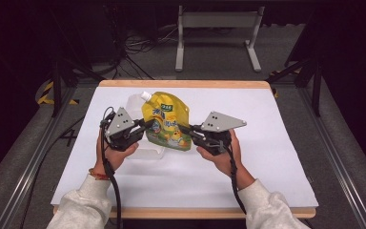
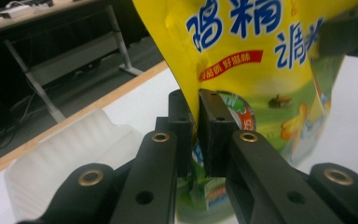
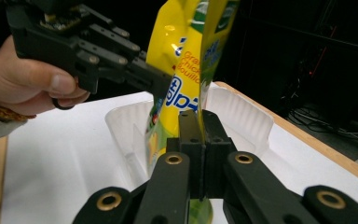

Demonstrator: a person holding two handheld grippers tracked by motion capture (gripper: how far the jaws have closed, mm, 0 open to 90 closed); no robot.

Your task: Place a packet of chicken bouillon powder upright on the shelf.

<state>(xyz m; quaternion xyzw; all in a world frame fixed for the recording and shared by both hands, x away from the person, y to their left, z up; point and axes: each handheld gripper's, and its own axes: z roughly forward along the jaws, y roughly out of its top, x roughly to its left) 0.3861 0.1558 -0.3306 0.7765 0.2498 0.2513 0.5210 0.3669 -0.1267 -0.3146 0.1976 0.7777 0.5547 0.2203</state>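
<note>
A yellow spouted pouch (image 1: 167,121) with blue lettering and a white cap is held upright above the white table cover, clamped from both sides. My left gripper (image 1: 147,127) is shut on its left edge; in the left gripper view the pouch (image 2: 256,60) is pinched between the jaws of the left gripper (image 2: 196,116). My right gripper (image 1: 185,130) is shut on the right edge, and the right gripper view shows the pouch (image 3: 186,56) edge-on, rising from the closed jaws of the right gripper (image 3: 199,126).
A clear plastic tray (image 1: 143,149) sits on the table under and behind the pouch; its ribbed wall (image 2: 70,149) and rim (image 3: 242,112) are close to both grippers. White table cover (image 1: 267,143) spreads to the right and front. The wooden table edge (image 3: 317,144) is near.
</note>
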